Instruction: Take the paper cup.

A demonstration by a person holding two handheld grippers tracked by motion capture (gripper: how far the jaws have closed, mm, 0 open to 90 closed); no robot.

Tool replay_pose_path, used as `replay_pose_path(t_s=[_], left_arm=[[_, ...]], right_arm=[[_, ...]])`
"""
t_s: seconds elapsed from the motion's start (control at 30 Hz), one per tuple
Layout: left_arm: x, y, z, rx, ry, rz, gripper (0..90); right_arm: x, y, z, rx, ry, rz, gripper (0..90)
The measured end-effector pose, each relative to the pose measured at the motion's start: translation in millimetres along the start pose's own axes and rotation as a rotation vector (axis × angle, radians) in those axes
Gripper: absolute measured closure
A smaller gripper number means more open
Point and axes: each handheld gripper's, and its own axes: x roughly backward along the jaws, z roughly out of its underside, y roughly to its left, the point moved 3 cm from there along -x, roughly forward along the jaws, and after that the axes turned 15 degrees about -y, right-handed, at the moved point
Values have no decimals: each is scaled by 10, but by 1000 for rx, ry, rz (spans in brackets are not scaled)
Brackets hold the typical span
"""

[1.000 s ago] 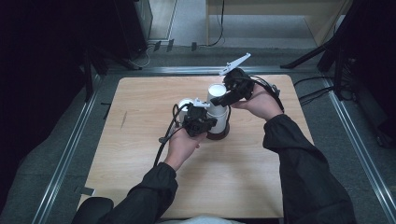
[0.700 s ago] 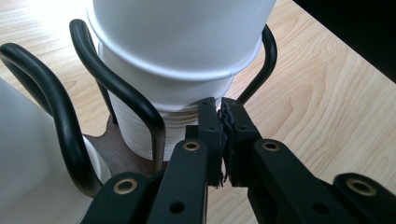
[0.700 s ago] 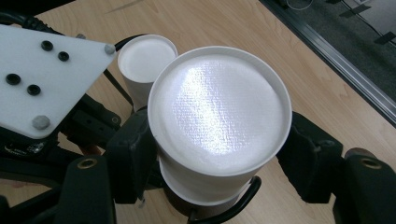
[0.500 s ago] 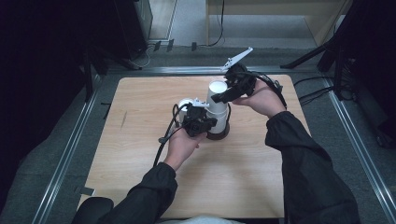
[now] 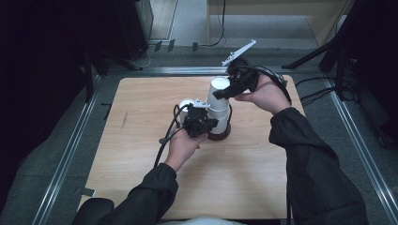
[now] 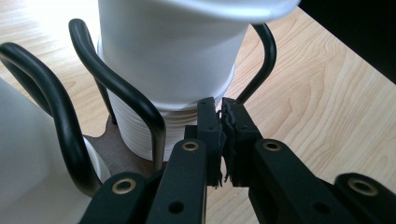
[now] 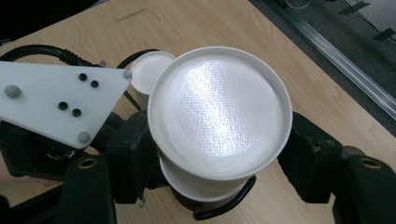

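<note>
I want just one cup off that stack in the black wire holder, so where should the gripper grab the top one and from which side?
Grip the top cup across its upper wall just under the closed end, coming from the side, above the wire holder. It sits upside down and nested, so only that band is exposed.

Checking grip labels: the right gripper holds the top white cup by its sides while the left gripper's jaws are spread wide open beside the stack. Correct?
Not quite. The left gripper has its jaws closed together, as the left gripper view shows. The right gripper does hold the top white cup by its sides.
</note>
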Motion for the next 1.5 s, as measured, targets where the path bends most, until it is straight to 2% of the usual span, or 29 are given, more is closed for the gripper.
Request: replay_pose_path(t_s=[0.33, 0.47, 0.57, 0.87, 1.07, 1.2, 1.3, 1.33, 1.4, 1.5], left_arm=[[0, -2, 0, -3, 2, 2, 859], [1, -6, 1, -9, 3, 3, 858], [-2, -7, 0, -7, 1, 2, 853], [3, -5, 0, -10, 7, 8, 842], [20, 12, -2, -6, 19, 28, 808], [49, -7, -15, -5, 17, 53, 787], [73, -36, -27, -9, 20, 87, 759], [95, -59, -31, -21, 25, 108, 737], [109, -71, -32, -26, 28, 122, 725], [165, -120, -25, -62, 42, 157, 633]], right_arm=[[165, 24, -125, -10, -19, -3, 328], [246, 42, -160, 8, -26, -2, 328], [310, 55, -179, 2, -36, -9, 329], [455, 44, -168, -4, -33, -20, 329], [581, 26, -71, 3, -2, -15, 329], [682, 19, -5, 2, -11, -16, 329], [740, 33, 59, -1, -6, -19, 329], [764, 48, 97, -4, -9, -23, 329], [778, 59, 121, -3, -9, -25, 329], [819, 106, 227, 3, -12, -37, 329]])
